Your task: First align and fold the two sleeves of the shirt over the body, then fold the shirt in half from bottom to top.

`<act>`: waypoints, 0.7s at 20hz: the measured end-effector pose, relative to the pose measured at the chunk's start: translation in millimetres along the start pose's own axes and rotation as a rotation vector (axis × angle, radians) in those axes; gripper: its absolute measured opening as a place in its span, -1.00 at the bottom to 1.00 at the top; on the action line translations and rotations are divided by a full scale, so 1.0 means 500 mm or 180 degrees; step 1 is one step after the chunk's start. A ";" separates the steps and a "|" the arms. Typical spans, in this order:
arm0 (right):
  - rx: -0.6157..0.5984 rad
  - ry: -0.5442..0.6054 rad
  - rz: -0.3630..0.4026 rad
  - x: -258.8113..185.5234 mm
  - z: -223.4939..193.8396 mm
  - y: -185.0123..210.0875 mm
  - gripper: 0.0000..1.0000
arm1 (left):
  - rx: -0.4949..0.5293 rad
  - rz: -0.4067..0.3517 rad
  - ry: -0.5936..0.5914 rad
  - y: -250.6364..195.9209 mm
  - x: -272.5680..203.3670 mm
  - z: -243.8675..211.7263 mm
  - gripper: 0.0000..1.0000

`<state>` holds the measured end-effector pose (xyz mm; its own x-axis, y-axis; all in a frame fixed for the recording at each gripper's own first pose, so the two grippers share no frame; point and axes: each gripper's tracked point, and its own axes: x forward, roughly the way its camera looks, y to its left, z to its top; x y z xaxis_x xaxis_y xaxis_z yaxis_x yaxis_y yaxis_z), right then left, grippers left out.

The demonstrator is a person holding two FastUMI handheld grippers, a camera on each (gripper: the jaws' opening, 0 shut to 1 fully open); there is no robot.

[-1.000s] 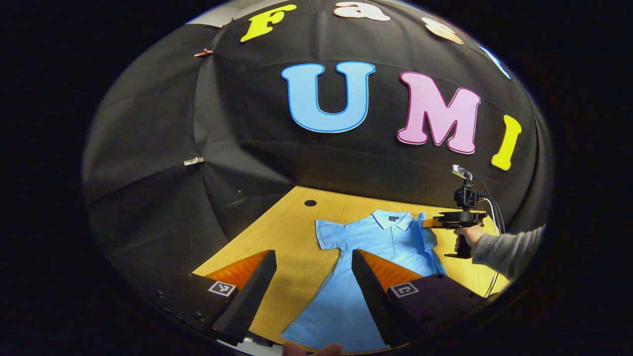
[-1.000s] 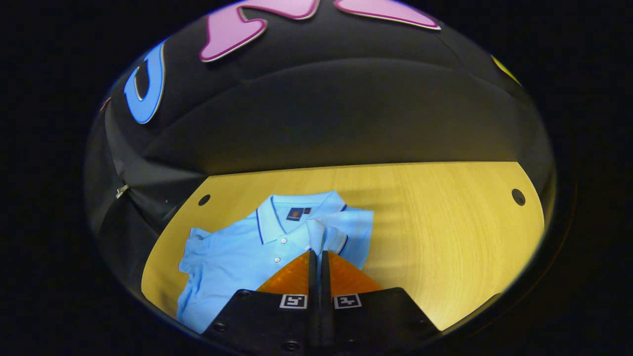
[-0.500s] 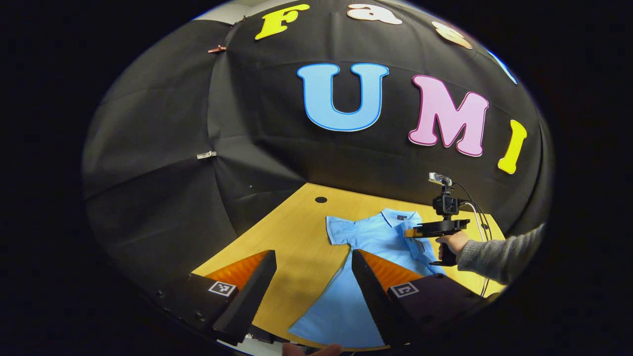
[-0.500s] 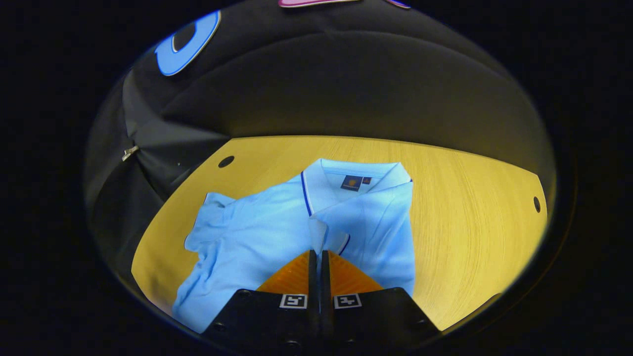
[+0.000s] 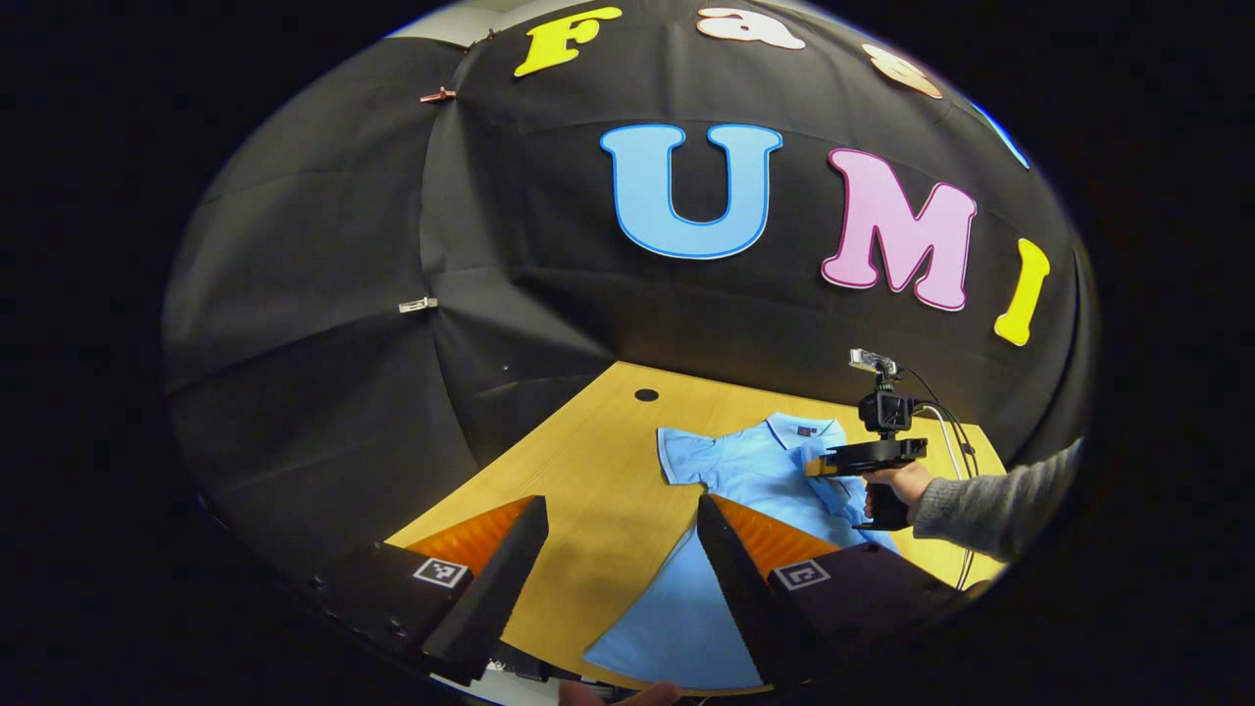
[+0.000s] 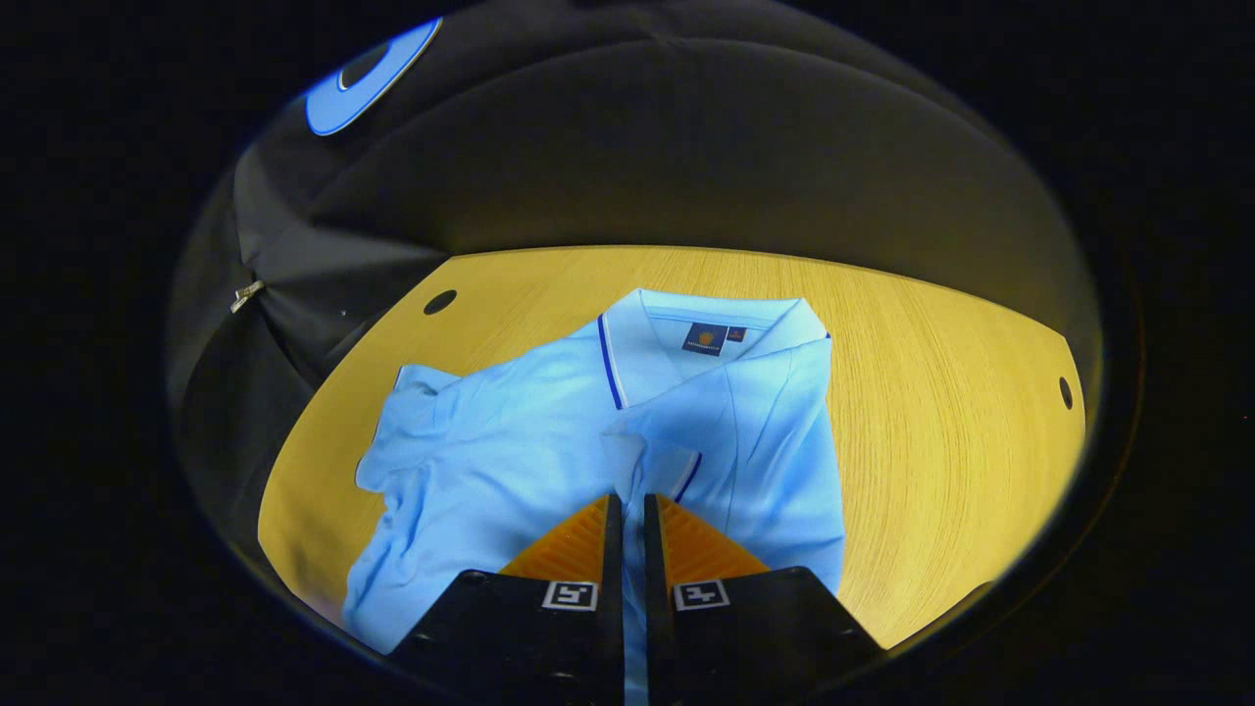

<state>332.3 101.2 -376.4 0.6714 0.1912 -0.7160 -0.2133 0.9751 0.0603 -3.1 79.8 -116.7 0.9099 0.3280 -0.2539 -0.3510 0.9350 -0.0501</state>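
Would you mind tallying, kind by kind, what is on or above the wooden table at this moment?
Shirts: 1, the light blue polo shirt
Grippers: 2, the left gripper and the right gripper
Round holes in the table: 2, the left hole and the right hole
Total: 5

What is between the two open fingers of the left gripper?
In the left gripper view, bare wooden table shows between the left gripper fingers; the blue shirt lies beyond.
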 end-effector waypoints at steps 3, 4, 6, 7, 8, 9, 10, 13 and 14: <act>-0.0019 0.0035 0.0050 -0.003 -0.008 0.011 -0.26 | 0.0008 -0.0009 -0.0002 0.001 0.013 0.004 0.94; -0.0007 0.0009 0.0067 -0.003 -0.006 0.015 -0.31 | 0.0012 -0.0015 -0.0004 0.000 0.018 0.007 0.94; 0.0043 -0.0045 0.0068 -0.009 -0.001 0.019 0.15 | 0.0037 -0.0042 -0.0027 -0.003 0.029 0.014 0.94; 0.0080 -0.0089 0.0073 -0.015 0.004 0.020 0.31 | 0.0052 -0.0064 -0.0030 -0.006 0.038 0.019 0.94; 0.0119 -0.0129 0.0086 -0.021 0.010 0.022 0.34 | 0.0064 -0.0087 -0.0037 -0.010 0.048 0.023 0.94; 0.0159 -0.0177 0.0103 -0.033 0.017 0.022 0.39 | 0.0080 -0.0123 -0.0054 -0.017 0.060 0.030 0.94; 0.0177 -0.0250 0.0100 -0.046 0.029 0.020 0.45 | 0.0106 -0.0165 -0.0075 -0.026 0.076 0.036 0.94; 0.0211 -0.0525 0.0122 -0.103 0.069 0.013 0.53 | 0.0201 -0.0291 -0.0135 -0.053 0.138 0.057 0.94; 0.0208 -0.0623 0.0144 -0.127 0.083 0.012 0.54 | 0.0231 -0.0334 -0.0155 -0.064 0.162 0.064 0.94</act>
<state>317.9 99.7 -301.6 0.7886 0.2470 -0.5632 -0.2042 0.9690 0.1390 88.8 80.6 -104.9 0.9511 0.2325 -0.2035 -0.2381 0.9712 -0.0033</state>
